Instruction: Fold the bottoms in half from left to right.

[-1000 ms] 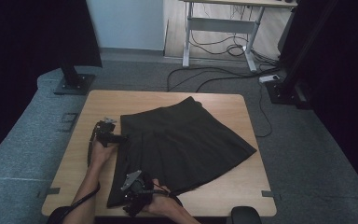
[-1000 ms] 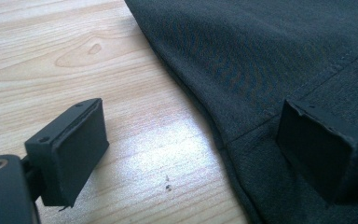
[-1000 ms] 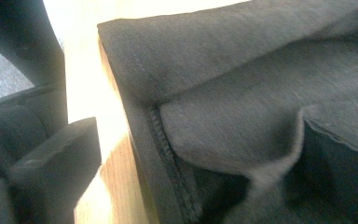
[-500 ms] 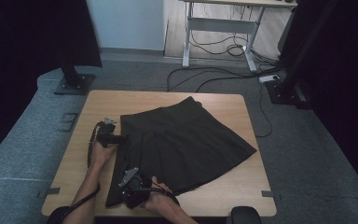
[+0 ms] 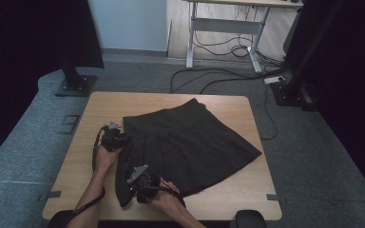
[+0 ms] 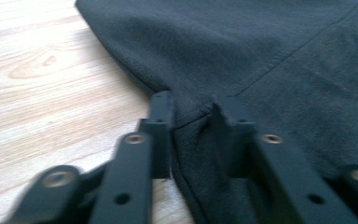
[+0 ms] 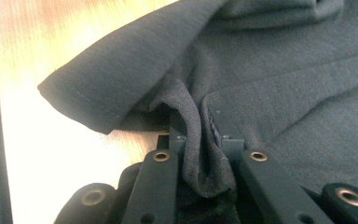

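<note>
A light wooden table stands on grey carpet, and most of its top is covered by a black pleated skirt spread flat, its narrower waistband end toward the far edge and its wide hem fanning out to the right and toward the person. No label, brand or writing can be read on the cloth or on the tools. Along the skirt's left edge the fabric is bunched and partly turned over near the front of the table. The person's left hand holds the left gripper at that left edge, about halfway up; in the left gripper view the left gripper has its jaws a little apart with the skirt's edge lying in the gap, cloth between them but not tightly squeezed. Nearer the front edge, the right gripper sits on the folded lower corner; in the right gripper view the right gripper has its jaws pressed together on a pinched ridge of skirt that bulges out between them.
</note>
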### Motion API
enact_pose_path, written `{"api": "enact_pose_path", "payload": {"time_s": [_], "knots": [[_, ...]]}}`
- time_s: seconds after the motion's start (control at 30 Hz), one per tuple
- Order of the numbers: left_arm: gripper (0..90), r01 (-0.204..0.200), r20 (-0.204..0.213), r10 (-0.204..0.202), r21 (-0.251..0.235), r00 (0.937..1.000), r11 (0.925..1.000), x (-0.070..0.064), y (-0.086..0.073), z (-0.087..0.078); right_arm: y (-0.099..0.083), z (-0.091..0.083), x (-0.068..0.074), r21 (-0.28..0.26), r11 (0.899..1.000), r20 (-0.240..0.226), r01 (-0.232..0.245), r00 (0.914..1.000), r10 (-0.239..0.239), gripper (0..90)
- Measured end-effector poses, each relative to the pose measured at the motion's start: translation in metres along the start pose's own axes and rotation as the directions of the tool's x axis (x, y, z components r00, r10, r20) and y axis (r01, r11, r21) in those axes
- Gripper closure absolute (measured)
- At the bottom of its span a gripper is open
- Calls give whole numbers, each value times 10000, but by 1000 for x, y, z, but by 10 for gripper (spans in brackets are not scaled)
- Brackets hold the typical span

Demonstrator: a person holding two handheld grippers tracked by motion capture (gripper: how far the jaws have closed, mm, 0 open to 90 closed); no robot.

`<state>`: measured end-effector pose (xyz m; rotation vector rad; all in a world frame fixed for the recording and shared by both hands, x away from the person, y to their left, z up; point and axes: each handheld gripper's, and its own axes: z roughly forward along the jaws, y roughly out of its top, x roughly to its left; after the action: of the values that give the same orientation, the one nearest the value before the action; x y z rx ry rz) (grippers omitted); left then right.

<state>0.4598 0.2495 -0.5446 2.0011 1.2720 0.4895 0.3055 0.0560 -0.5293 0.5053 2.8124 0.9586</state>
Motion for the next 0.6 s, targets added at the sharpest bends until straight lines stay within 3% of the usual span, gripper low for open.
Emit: {"api": "enact_pose_path", "payload": {"time_s": [0.1,0.23,0.6], "knots": [[809,49,-182,-50,-41,9998,10000,-3,0,0,-4,0,-6,-288,9983,-410,-498,9980,486,816],[819,137,-201,-138,-52,9997,9999,-3,-2,-2,-3,0,-5,-274,9985,-401,-481,9981,470,816],[818,4,-370,6,257,9993,9997,18,-26,-35,20,17,27,-275,9996,-821,-64,9966,41,814]]}}
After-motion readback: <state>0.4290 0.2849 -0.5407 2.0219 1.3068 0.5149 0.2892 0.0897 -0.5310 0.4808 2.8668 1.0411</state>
